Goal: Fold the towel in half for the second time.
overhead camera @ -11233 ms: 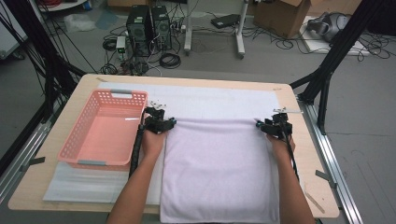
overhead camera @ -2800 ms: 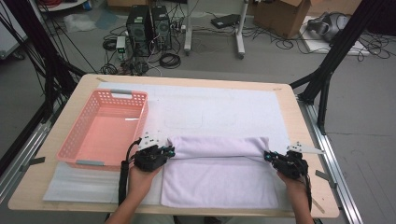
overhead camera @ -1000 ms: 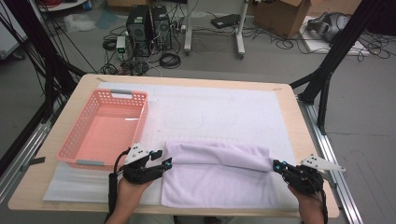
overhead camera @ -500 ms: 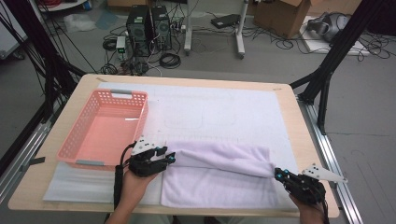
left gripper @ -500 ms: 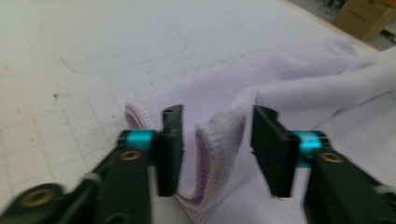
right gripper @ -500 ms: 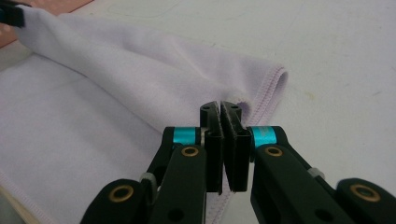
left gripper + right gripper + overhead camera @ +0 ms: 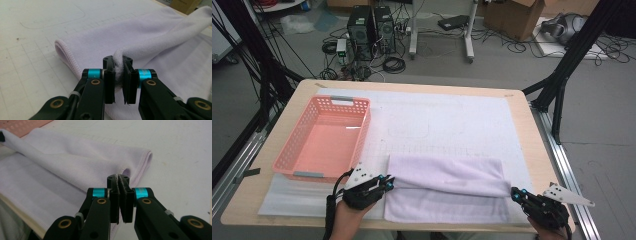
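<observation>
Towel [image 7: 447,187] is lying near the front edge of the table [image 7: 532,130], folded over on itself, and I'm pinching its two folded-over corners: the left gripper [image 7: 120,72] is clamping a bunched fold, the right gripper [image 7: 120,195] is pressing together on a thin hem. I'm judging the right grip the weak one; with so little cloth between the jaws, uneven pulling could slip it free and skew the fold. Both hands are sitting low at the near corners, left [image 7: 384,182] beside the basket [image 7: 292,145], right [image 7: 516,194] angling inward.
</observation>
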A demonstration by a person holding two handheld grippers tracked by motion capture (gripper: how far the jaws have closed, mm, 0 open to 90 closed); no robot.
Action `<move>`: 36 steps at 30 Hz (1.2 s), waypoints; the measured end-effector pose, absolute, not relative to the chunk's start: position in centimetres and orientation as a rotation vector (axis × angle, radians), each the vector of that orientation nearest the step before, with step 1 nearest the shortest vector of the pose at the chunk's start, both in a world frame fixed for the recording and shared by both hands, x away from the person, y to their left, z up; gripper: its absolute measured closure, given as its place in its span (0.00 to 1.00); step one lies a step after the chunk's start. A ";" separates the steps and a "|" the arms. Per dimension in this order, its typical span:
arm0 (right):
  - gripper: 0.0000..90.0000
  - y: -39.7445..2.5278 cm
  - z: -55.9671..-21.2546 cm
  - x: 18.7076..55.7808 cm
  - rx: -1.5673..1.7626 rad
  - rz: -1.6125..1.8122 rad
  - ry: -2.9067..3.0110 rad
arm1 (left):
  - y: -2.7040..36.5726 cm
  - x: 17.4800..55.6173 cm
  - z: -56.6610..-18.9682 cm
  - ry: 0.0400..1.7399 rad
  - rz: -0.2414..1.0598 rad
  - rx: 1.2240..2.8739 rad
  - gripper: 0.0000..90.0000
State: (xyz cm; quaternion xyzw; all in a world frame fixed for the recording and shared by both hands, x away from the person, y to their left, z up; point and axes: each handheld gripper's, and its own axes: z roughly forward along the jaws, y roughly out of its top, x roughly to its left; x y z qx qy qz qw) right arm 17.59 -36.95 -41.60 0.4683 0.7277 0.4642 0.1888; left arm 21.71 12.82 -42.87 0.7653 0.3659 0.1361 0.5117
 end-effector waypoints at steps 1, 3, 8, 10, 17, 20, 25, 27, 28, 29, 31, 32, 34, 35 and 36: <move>0.97 -37.0 -41.6 17.3 1.315 1.307 2.050 | 12.9 21.3 -43.0 0.870 0.327 1.849 0.90; 0.97 -36.9 -41.5 16.6 1.320 1.303 2.063 | 13.1 20.6 -43.1 0.856 0.326 1.869 0.90; 0.97 -36.6 -41.7 15.0 1.311 1.264 2.109 | 13.5 19.4 -43.6 0.841 0.296 1.883 0.86; 0.91 -36.8 -41.9 14.6 1.335 1.229 2.140 | 13.8 19.3 -43.5 0.857 0.280 1.861 0.72; 0.70 -37.0 -40.9 15.2 1.384 1.242 2.006 | 14.2 20.3 -41.7 0.852 0.315 1.767 0.52; 0.75 -34.8 -41.6 16.5 1.321 1.193 2.092 | 13.7 21.1 -42.0 0.881 0.323 1.784 0.54; 0.82 -33.0 -43.5 18.0 1.275 0.983 2.237 | 13.2 22.4 -42.7 0.929 0.327 1.790 0.54; 0.82 -33.5 -43.7 18.0 1.300 0.949 2.262 | 13.1 22.7 -42.7 0.936 0.336 1.783 0.52; 0.82 -33.6 -43.3 17.9 1.299 0.925 2.262 | 13.0 22.9 -42.7 0.939 0.338 1.784 0.50; 0.81 -33.7 -42.9 17.9 1.288 0.897 2.247 | 12.9 23.2 -42.7 0.946 0.337 1.778 0.48; 0.79 -34.1 -42.5 18.1 1.293 0.968 2.205 | 12.8 23.6 -42.7 0.954 0.341 1.775 0.45; 0.77 -34.3 -42.4 18.3 1.299 1.009 2.180 | 12.7 23.8 -42.7 0.956 0.341 1.771 0.44; 0.73 -34.5 -42.4 19.0 1.308 1.059 2.135 | 12.5 24.1 -42.6 0.957 0.349 1.772 0.44; 0.68 -34.6 -42.4 19.6 1.312 1.066 2.113 | 12.4 24.3 -42.5 0.956 0.348 1.770 0.44; 0.66 -34.5 -42.4 20.2 1.315 1.066 2.093 | 12.3 24.6 -42.4 0.958 0.349 1.773 0.44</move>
